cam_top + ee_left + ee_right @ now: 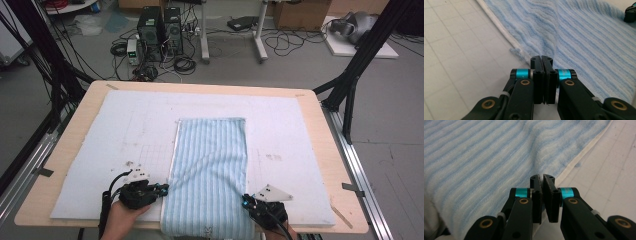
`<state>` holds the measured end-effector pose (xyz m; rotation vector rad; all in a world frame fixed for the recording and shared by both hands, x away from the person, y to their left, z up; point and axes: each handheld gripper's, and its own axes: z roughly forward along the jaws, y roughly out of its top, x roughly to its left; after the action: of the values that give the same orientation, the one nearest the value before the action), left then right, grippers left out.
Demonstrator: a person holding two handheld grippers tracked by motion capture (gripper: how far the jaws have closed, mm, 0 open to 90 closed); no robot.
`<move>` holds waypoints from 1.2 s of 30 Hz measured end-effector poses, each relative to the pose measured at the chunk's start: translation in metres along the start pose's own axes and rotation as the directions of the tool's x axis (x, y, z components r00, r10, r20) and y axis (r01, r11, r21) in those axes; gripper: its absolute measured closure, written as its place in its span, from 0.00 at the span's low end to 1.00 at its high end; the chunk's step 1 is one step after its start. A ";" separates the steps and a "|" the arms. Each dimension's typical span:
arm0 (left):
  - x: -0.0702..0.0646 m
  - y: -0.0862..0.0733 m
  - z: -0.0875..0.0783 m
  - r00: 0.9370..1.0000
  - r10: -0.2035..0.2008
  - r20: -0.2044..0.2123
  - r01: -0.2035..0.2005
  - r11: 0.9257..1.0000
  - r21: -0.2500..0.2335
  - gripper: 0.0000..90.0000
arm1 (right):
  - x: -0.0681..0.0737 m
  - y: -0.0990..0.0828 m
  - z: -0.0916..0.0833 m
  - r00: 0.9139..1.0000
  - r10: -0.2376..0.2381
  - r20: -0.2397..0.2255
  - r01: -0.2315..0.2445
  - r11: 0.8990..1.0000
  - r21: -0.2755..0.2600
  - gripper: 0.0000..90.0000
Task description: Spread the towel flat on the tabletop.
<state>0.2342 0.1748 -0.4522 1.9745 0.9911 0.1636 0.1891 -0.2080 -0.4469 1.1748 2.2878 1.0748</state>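
1. Under my fingers lies a white gridded mat (pixel 125 130) on the wooden table (pixel 320 130); nothing blocks my way.
2. My left gripper (pixel 161 189) is clenched on the towel's (pixel 212 170) white left hem, fingers (pixel 536 65) pressed together.
3. My right gripper (pixel 246 201) pinches its right edge, fingers (pixel 548 185) nearly meeting.
4. The towel, light blue and ribbed, stretches away between both grippers, with diagonal wrinkles running across it.
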 end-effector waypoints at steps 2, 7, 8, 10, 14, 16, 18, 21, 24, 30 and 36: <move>0.000 -0.001 -0.001 1.000 0.000 0.003 0.000 1.000 -0.008 0.97 | 0.002 0.000 -0.003 1.000 -0.003 -0.004 0.003 1.000 -0.007 0.90; 0.011 0.013 -0.003 0.999 -0.038 -0.014 0.037 0.995 -0.092 0.57 | -0.009 0.014 -0.002 0.999 0.045 0.014 -0.044 0.996 -0.080 0.70; 0.014 0.016 -0.003 0.999 -0.042 -0.013 0.040 0.994 -0.105 0.54 | -0.015 0.020 0.001 0.998 0.052 0.023 -0.050 0.995 -0.091 0.68; 0.022 0.026 -0.001 0.999 -0.037 -0.036 0.032 0.990 -0.136 0.49 | -0.023 0.030 0.007 0.997 0.070 0.035 -0.066 0.994 -0.088 0.67; 0.037 0.043 0.002 0.997 -0.040 -0.063 0.028 0.983 -0.184 0.46 | -0.041 0.048 0.029 0.995 0.083 0.061 -0.078 0.995 -0.069 0.70; 0.044 0.052 0.002 0.997 -0.039 -0.072 0.023 0.977 -0.211 0.46 | -0.043 0.050 0.039 0.995 0.086 0.048 -0.083 0.995 -0.049 0.76; 0.049 0.059 0.001 0.997 -0.035 -0.073 0.017 0.972 -0.233 0.45 | -0.040 0.049 0.049 0.997 0.061 0.043 -0.060 0.998 -0.015 0.81; 0.054 0.068 0.000 0.996 -0.009 -0.090 -0.011 0.975 -0.222 0.45 | -0.037 0.044 0.053 0.998 0.018 0.054 -0.018 1.000 0.005 0.92; 0.057 0.076 0.001 0.996 0.006 -0.091 -0.027 0.972 -0.233 0.45 | -0.035 0.040 0.046 0.997 -0.011 0.074 0.009 1.000 0.019 0.97; 0.068 0.094 0.017 0.984 0.078 -0.159 -0.111 0.971 -0.210 0.45 | -0.040 0.035 0.036 0.997 -0.023 0.080 0.027 0.998 -0.050 0.74; 0.088 0.115 0.042 0.988 0.010 -0.157 -0.050 0.966 -0.253 0.47 | -0.045 0.035 0.029 0.996 -0.004 0.087 0.013 0.994 -0.104 0.66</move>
<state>0.3797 0.1766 -0.4108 1.7591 0.9849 0.4460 0.2525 -0.2176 -0.4404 1.1470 2.1421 1.1045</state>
